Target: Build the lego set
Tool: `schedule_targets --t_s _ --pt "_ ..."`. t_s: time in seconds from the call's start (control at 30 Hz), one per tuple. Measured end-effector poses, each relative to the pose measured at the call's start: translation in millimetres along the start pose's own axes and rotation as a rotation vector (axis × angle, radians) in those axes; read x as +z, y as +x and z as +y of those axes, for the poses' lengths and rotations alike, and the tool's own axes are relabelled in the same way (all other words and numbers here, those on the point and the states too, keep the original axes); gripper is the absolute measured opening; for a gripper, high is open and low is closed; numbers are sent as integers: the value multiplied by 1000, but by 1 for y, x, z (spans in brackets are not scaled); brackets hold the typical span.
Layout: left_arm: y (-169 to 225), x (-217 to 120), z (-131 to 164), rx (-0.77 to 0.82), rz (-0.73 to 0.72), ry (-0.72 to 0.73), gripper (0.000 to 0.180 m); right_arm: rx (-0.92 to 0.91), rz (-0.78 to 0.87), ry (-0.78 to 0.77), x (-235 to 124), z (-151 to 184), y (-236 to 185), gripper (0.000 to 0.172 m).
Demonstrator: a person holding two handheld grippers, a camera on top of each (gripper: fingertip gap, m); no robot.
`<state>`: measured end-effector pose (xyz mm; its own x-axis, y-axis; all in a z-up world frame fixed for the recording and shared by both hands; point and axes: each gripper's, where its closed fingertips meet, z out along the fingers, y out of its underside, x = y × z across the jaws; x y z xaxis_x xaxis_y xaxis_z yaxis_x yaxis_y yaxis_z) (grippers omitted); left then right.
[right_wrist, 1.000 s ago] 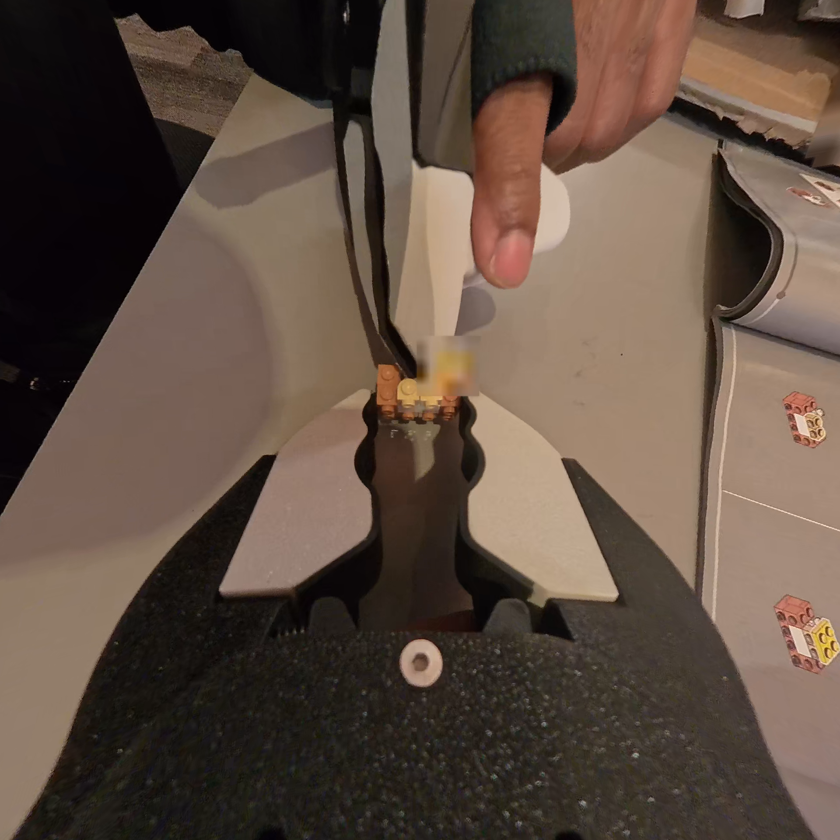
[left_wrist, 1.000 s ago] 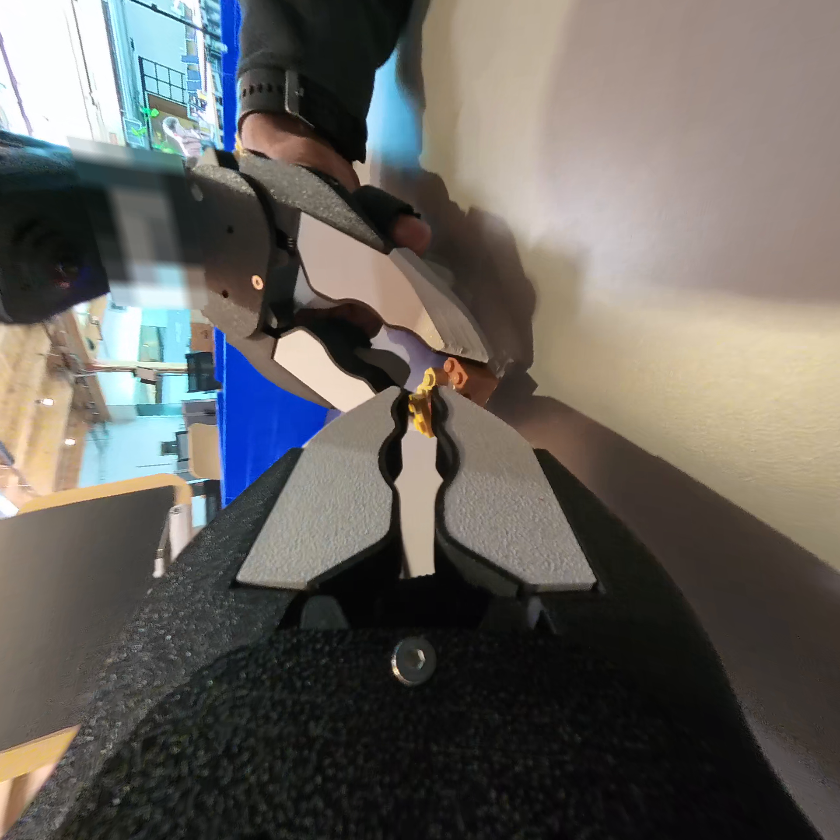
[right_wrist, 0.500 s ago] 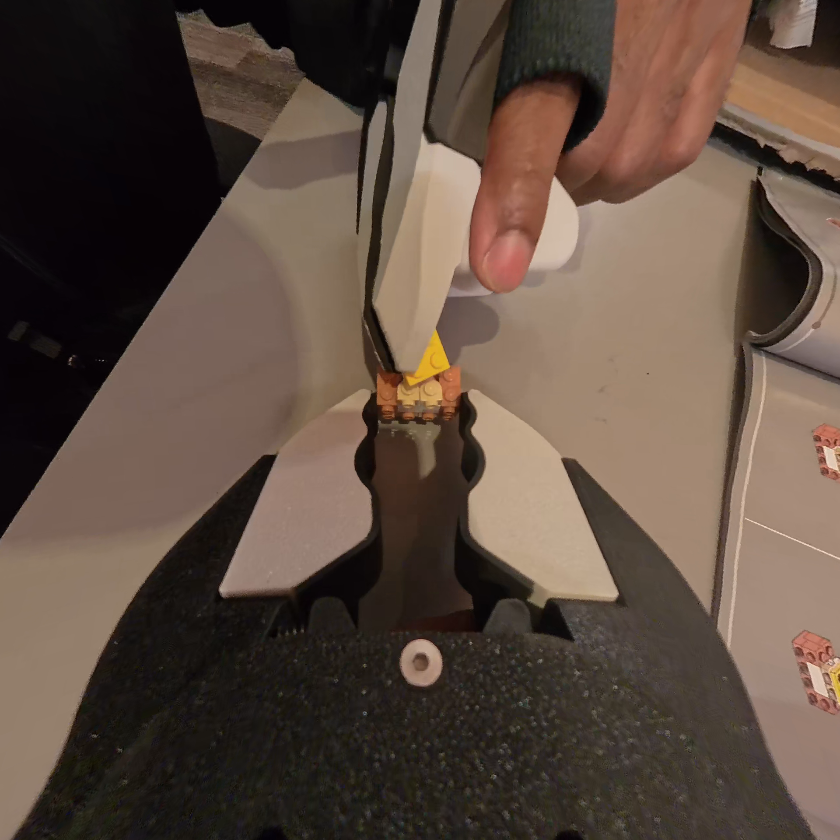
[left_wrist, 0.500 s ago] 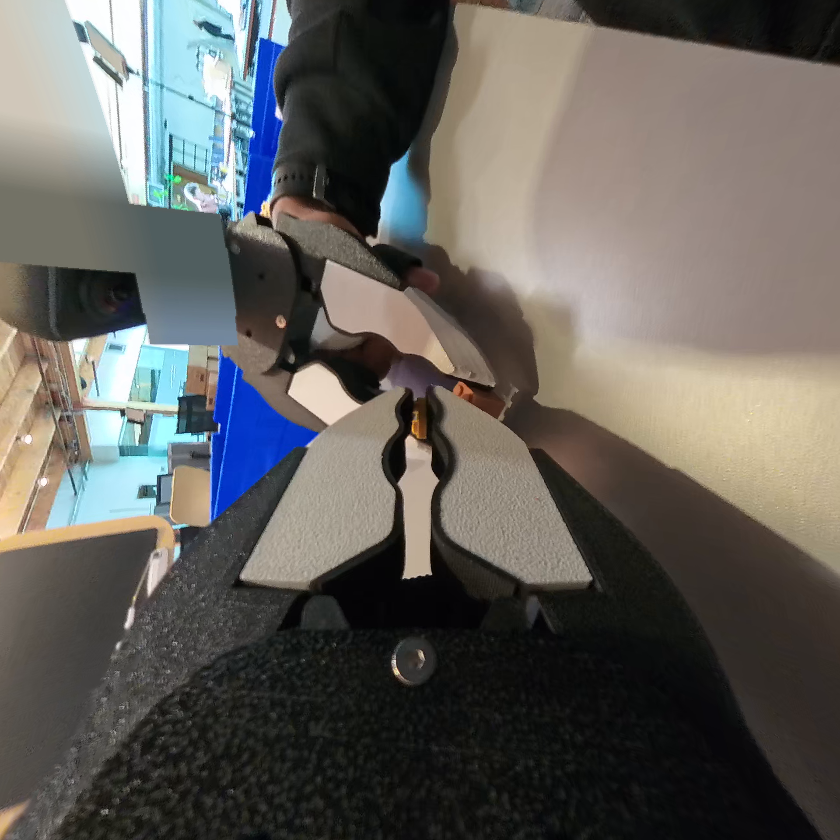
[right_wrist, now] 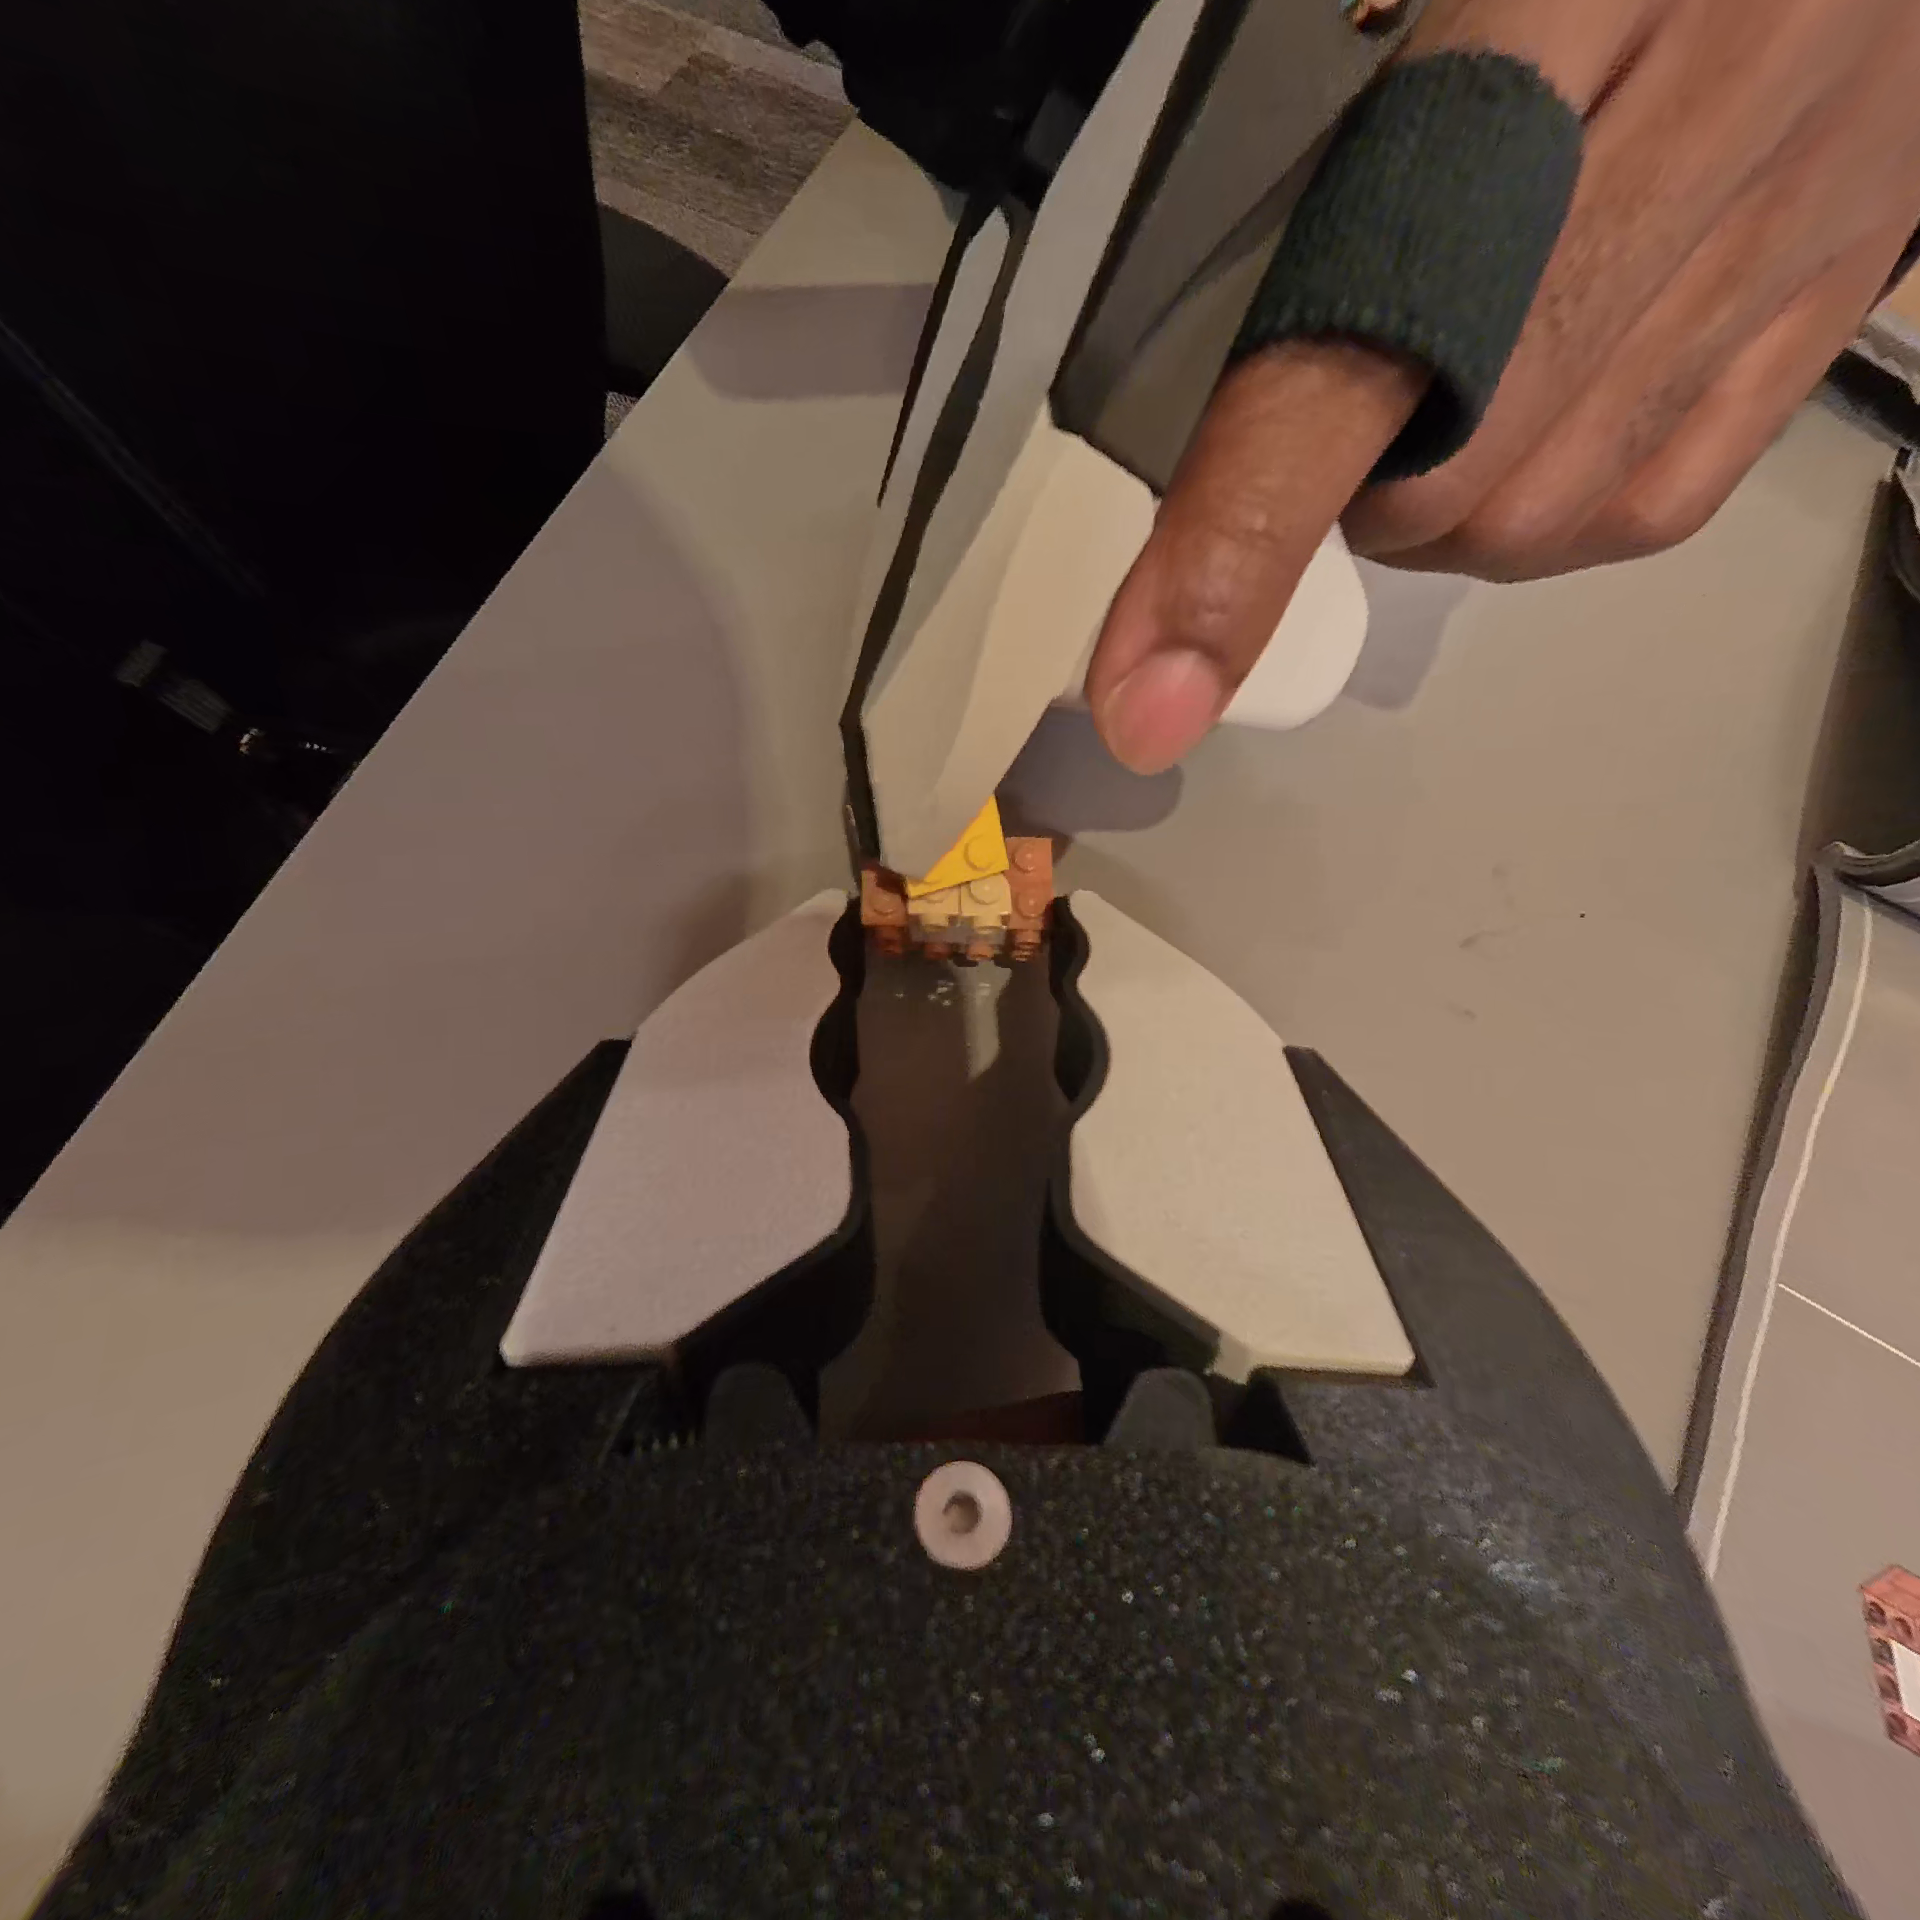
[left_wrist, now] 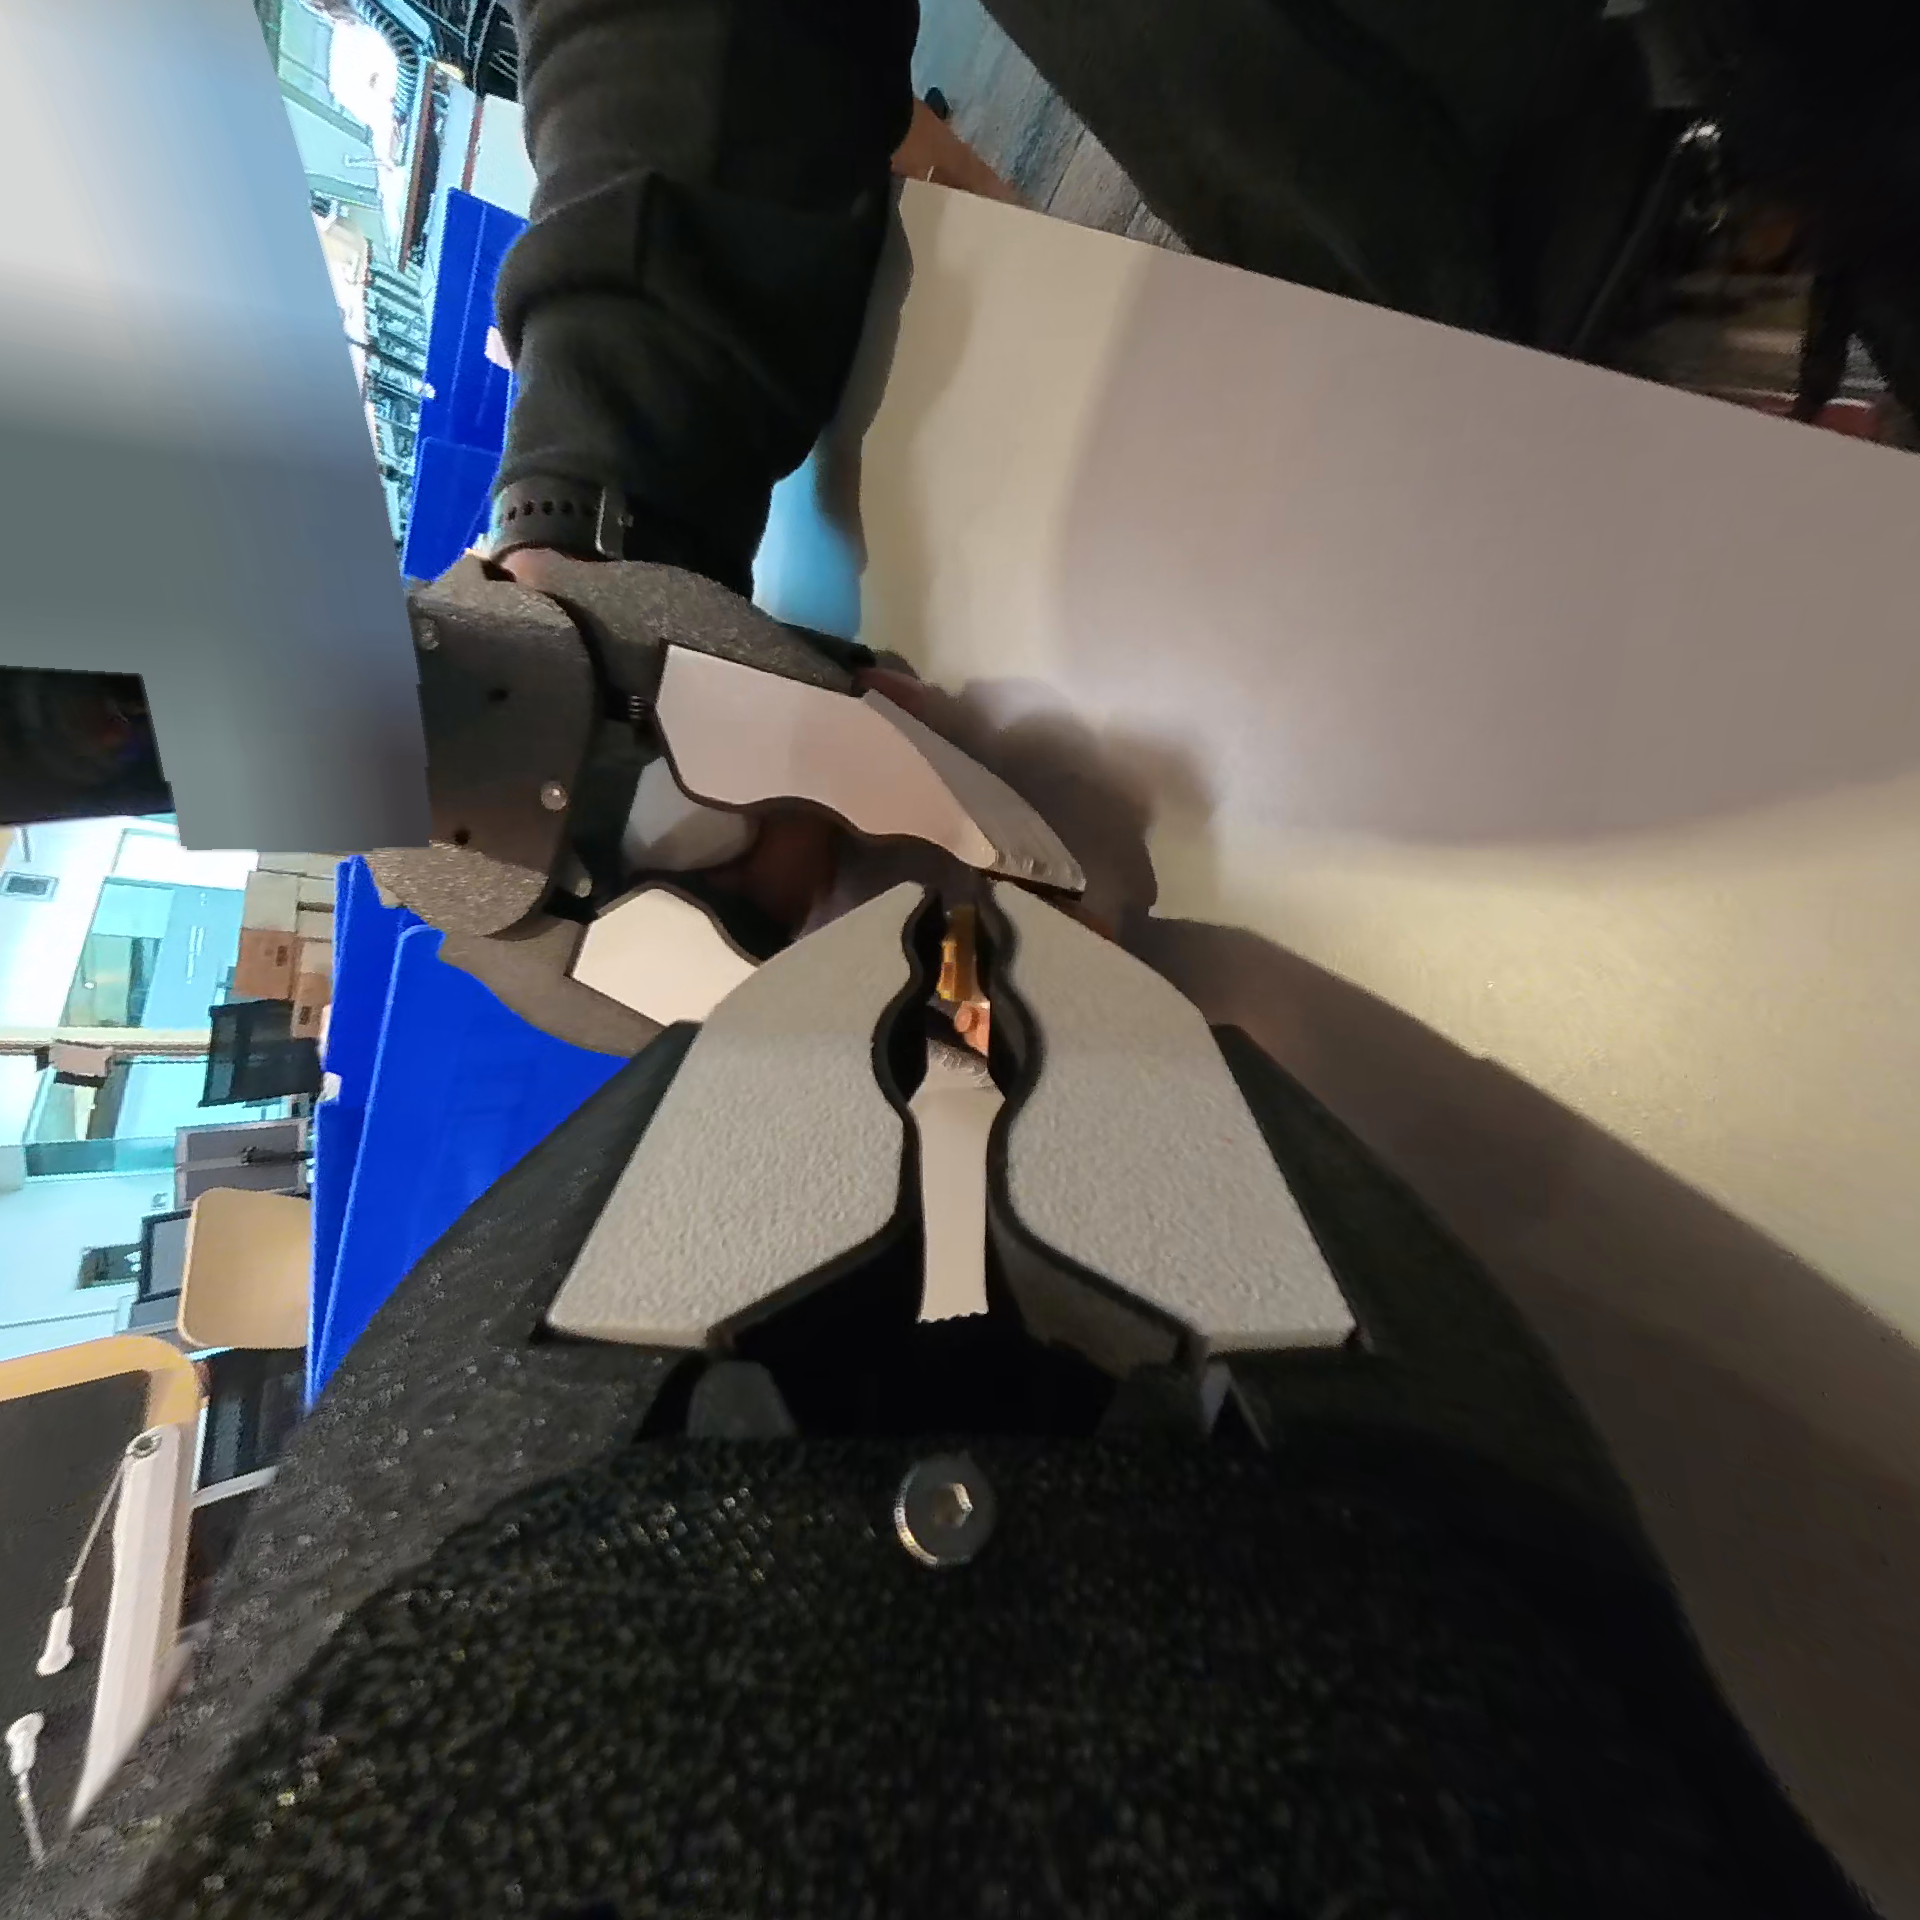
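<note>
Small brick block, brown ends with tan middle, sits clamped across its width between the right gripper fingertips, low over the pale counter. A thin yellow plate lies tilted on the block's top studs, one corner raised; the left gripper pinches it edge-on, jaws nearly closed on it.

Judgement: the plate sits skewed to the studs, so it wants squaring before any downward press. The right grip should hold firm against that push, and the left should stay light, since the thin plate could twist out.

Around: a hand with a dark finger sleeve works the left gripper's white trigger. Grey mat at the right, with another small brick block on it, well apart. Left fingers crowd the block top and hide the plate's far edge.
</note>
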<state>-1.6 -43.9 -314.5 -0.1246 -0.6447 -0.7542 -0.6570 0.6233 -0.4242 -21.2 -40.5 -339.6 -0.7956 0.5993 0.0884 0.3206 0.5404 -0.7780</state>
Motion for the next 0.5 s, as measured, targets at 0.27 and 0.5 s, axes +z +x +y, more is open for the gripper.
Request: schedule_targets --t_s 0.27,0.5 --pt "3 2 -4 -19 58 37 8 -13 -51 16 0 -3 -7 34" --pt "4 2 -11 -64 101 99 9 -33 -63 45 -3 -6 -9 34"
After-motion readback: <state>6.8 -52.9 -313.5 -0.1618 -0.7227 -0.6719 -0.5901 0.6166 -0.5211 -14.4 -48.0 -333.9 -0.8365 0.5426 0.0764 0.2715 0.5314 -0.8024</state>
